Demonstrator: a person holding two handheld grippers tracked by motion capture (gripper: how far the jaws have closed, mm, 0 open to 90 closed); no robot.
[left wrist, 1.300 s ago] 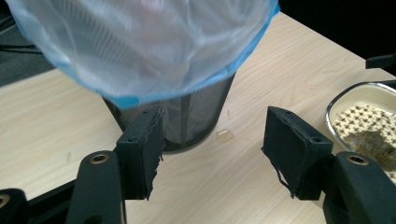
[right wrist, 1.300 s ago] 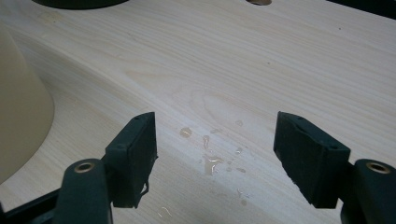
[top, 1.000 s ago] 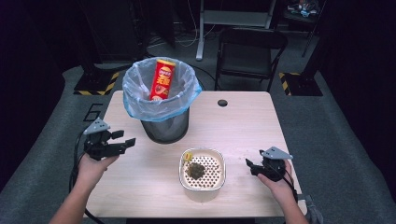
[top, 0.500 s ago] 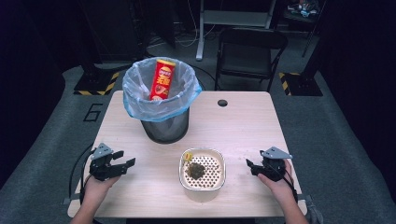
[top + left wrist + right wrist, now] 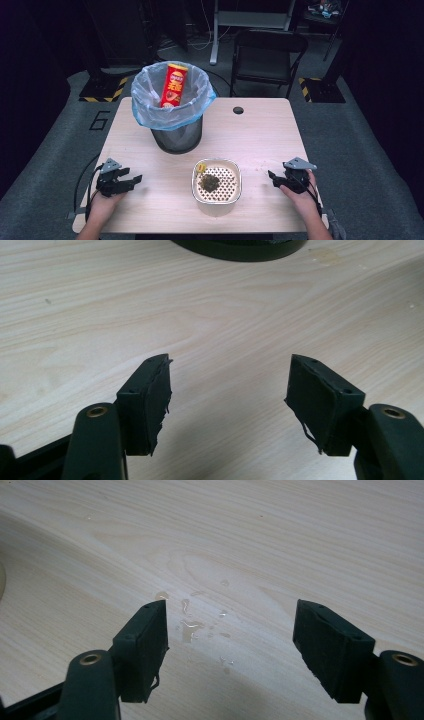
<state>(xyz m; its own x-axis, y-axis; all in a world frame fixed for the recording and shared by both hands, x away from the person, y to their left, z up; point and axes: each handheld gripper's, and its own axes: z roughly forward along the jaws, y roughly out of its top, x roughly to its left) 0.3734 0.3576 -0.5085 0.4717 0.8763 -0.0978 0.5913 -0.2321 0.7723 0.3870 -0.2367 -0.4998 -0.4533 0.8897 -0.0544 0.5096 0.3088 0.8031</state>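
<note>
Resting low on the near-left corner of the pale wooden table [image 5: 150,150], the left gripper [image 5: 131,180], black jaws standing apart and just having been opening, nothing between them but bare wood grain in the left gripper view [image 5: 230,385]. Standing farther back on the left half, a dark round waste bin [image 5: 176,137] lined with a translucent blue plastic bag [image 5: 150,107], and leaning upright inside it, a tall red cardboard crisp tube [image 5: 174,86]. Sitting near the front edge in the middle, between the two grippers and well apart from both, a cream round-cornered strainer bowl with a perforated insert [image 5: 216,182], holding a dark clump of wet scraps [image 5: 210,183] at its centre and a small yellow bit [image 5: 201,167] at its far-left rim. Lying on the near-right part of the table, the right gripper [image 5: 273,179], cradled in a hand, jaws standing apart and gripping nothing, hovering just above a few small water droplets [image 5: 190,625] on the wood in the right gripper view [image 5: 230,630].
</note>
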